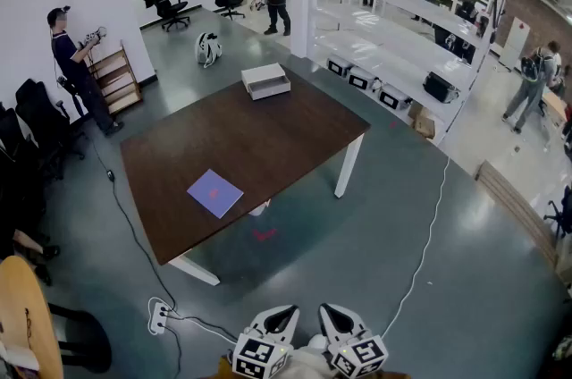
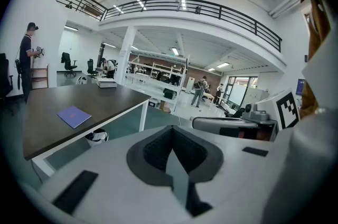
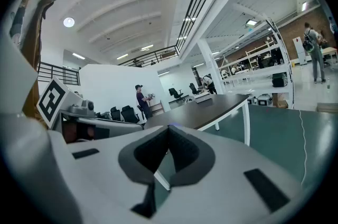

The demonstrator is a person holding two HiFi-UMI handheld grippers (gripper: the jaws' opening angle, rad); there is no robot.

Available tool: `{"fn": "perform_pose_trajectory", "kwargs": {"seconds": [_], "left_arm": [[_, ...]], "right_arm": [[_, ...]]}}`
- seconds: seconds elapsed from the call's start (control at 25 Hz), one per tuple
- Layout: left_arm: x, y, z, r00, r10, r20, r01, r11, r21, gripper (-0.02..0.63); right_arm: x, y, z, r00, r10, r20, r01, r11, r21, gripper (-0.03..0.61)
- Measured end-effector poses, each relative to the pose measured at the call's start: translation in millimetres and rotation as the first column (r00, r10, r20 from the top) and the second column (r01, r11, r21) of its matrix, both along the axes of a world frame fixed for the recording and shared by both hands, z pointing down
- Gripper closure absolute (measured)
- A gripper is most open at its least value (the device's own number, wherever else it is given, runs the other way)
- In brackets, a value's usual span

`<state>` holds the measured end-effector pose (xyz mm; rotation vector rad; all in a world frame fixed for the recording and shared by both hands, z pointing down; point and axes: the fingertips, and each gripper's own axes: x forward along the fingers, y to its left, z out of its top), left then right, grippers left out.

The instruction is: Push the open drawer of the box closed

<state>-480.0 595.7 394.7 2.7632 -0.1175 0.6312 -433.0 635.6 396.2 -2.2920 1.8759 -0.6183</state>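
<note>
Drawer (image 1: 272, 88) open, head view; jaws together, gripper views.

Dark table (image 1: 259, 136), white box (image 1: 265, 80) at its far corner, purple sheet (image 1: 214, 192), perhaps a booklet, nearer.

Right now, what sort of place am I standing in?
Probably a large open lab or workshop hall: long white shelving racks run along one side, office chairs stand by the far wall, and a railed mezzanine runs overhead.
</note>
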Motion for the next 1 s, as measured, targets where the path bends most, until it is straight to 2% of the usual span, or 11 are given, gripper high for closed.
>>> {"fn": "perform_pose_trajectory", "kwargs": {"seconds": [0.16,0.4,0.72,1.0], "left_arm": [[6.4,0.4,4.4,1.000,-0.001,-0.023,0.001,1.000,0.009,0.609],[8.9,8.3,4.4,1.000,-0.002,-0.013,0.003,1.000,0.006,0.609],[14.2,23.2,0.7,1.000,-0.013,0.004,0.013,1.000,0.018,0.609],[29.8,40.2,3.3,0.999,-0.034,0.031,0.034,0.999,0.025,0.609]], "right_arm": [[4.7,1.1,0.2,1.000,-0.004,-0.001,0.004,1.000,0.002,0.574],[7.5,8.6,0.9,1.000,-0.004,0.007,0.004,1.000,0.002,0.574],[12.5,23.0,1.4,0.997,-0.023,0.071,0.020,0.999,0.038,0.572],[36.9,49.6,9.8,0.995,-0.014,0.099,0.010,0.999,0.047,0.572]]}}
